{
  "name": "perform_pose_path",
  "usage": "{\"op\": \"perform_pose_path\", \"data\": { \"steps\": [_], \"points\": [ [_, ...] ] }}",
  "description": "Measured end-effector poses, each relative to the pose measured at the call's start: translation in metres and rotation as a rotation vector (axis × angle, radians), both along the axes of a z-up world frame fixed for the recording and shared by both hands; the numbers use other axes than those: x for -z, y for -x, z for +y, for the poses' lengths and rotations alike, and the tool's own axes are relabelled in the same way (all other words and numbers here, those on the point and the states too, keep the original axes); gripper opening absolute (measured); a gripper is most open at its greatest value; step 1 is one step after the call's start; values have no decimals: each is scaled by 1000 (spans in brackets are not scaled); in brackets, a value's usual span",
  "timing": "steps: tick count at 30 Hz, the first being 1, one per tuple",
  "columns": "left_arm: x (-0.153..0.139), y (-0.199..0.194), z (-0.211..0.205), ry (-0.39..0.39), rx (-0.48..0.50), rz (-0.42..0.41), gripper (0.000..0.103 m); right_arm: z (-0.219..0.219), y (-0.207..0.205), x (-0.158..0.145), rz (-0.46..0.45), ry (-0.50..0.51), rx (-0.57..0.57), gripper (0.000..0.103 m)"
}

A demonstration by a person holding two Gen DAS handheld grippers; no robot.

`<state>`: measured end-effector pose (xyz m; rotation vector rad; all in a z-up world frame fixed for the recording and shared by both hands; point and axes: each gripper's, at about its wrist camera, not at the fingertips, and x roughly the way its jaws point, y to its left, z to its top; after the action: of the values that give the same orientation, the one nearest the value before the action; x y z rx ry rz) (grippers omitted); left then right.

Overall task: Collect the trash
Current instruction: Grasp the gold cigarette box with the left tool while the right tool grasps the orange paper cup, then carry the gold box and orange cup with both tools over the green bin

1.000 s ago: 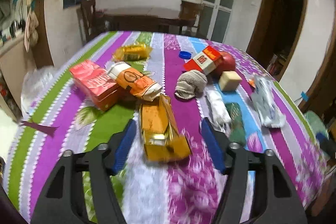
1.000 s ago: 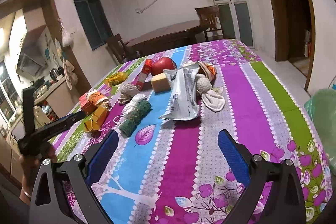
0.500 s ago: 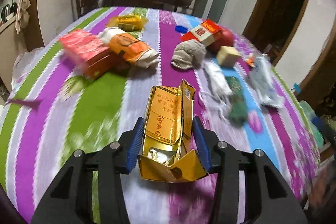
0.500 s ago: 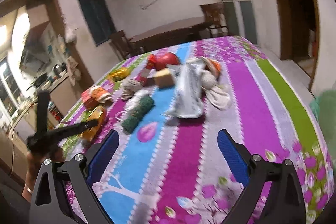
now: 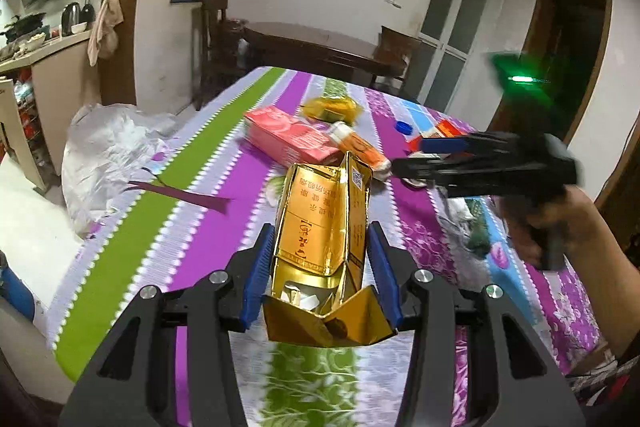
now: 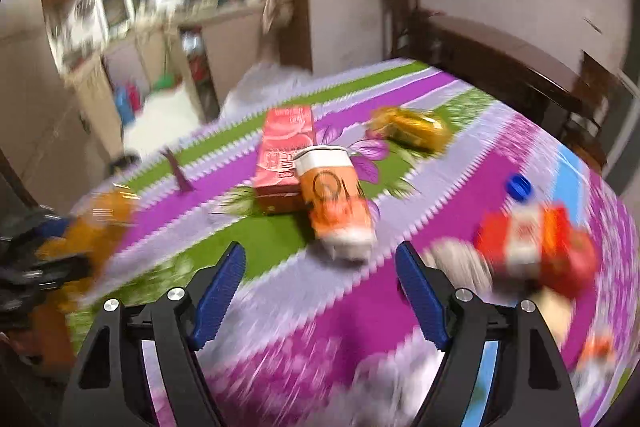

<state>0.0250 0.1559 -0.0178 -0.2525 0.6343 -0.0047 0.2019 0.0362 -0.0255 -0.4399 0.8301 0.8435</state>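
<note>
Striped purple-and-green tablecloth (image 5: pixel 132 227) covers the table and serves as landmark. Beyond its far-left edge slumps a crumpled white plastic bag (image 5: pixel 104 155), likely the trash sack. Mid-cloth lie a pink rectangular carton (image 6: pixel 284 155), an orange-and-white paper cup (image 6: pixel 336 199), a yellow crinkled wrapper (image 6: pixel 408 129) and a red-and-white box (image 6: pixel 532 243) — all uncollected. Lifted above the near edge, the gold foil cigarette carton (image 5: pixel 324 231) sits clamped in the left gripper (image 5: pixel 320 267). The right gripper (image 6: pixel 320 291) hangs spread and empty — the job looks barely begun.
</note>
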Motion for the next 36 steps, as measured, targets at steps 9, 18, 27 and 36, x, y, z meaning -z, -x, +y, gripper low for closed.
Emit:
{"op": "perform_pose_path", "data": {
  "steps": [9,18,27,36],
  "points": [
    [-6,-24,1,27,79,-18,45,19,-35,34,102,75,71,43],
    [-26,-52,-26,-4,249,-80,46,-84,64,-36,20,-277,234,43],
    [-26,-68,-84,16,462,-51,46,-200,136,-56,-40,-380,513,43],
    [-21,-59,-129,31,582,-28,46,-253,202,-60,-75,-402,661,43]
  ]
}}
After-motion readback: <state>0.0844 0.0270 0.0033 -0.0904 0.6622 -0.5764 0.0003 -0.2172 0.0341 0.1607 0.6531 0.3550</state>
